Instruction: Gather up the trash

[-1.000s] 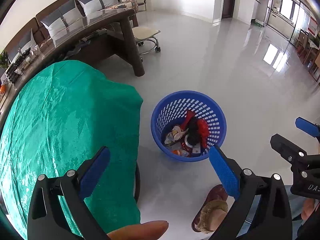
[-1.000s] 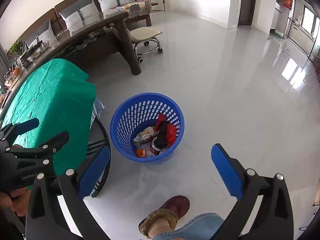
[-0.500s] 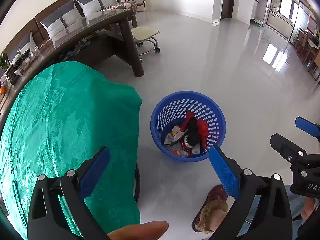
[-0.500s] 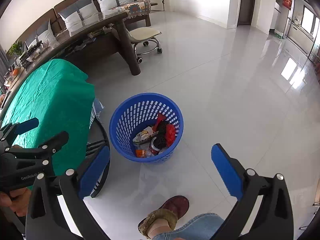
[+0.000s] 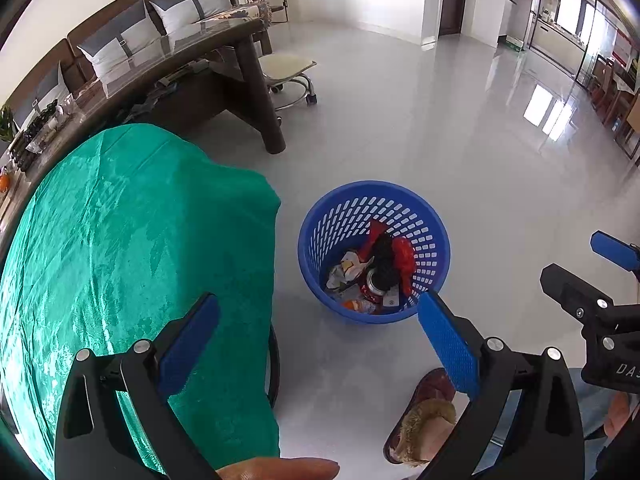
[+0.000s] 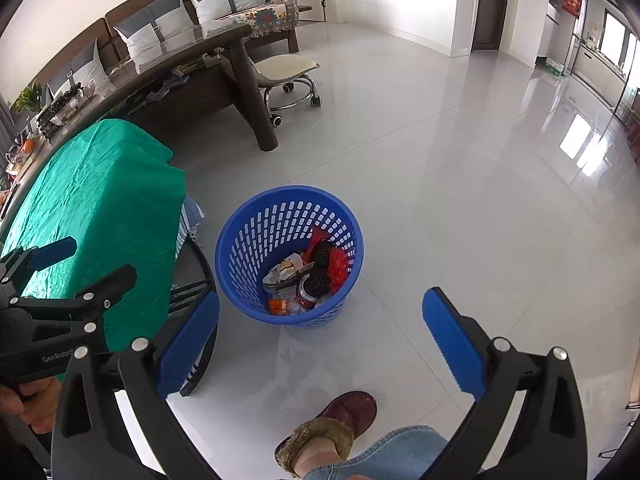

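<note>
A blue plastic basket [image 5: 432,248] stands on the glossy floor beside a green-covered table [image 5: 132,240]. It holds trash [image 5: 380,268]: red wrappers, a black piece, crumpled paper and a can. It also shows in the right wrist view [image 6: 244,280] with its trash [image 6: 312,276]. My left gripper [image 5: 318,336] is open and empty, held above the floor near the basket. My right gripper [image 6: 320,332] is open and empty, also above and short of the basket. Each gripper shows at the edge of the other's view.
The person's slippered foot [image 6: 332,428] stands on the floor in front of the basket. A dark wooden desk [image 5: 224,76] with a rolling stool [image 5: 288,76] is behind the table. A sofa with cushions [image 6: 192,12] lines the far wall. Black table legs [image 6: 200,312] stick out by the cloth.
Almost nothing has changed. Both grippers stay open and empty, with only a slight drift of the views.
</note>
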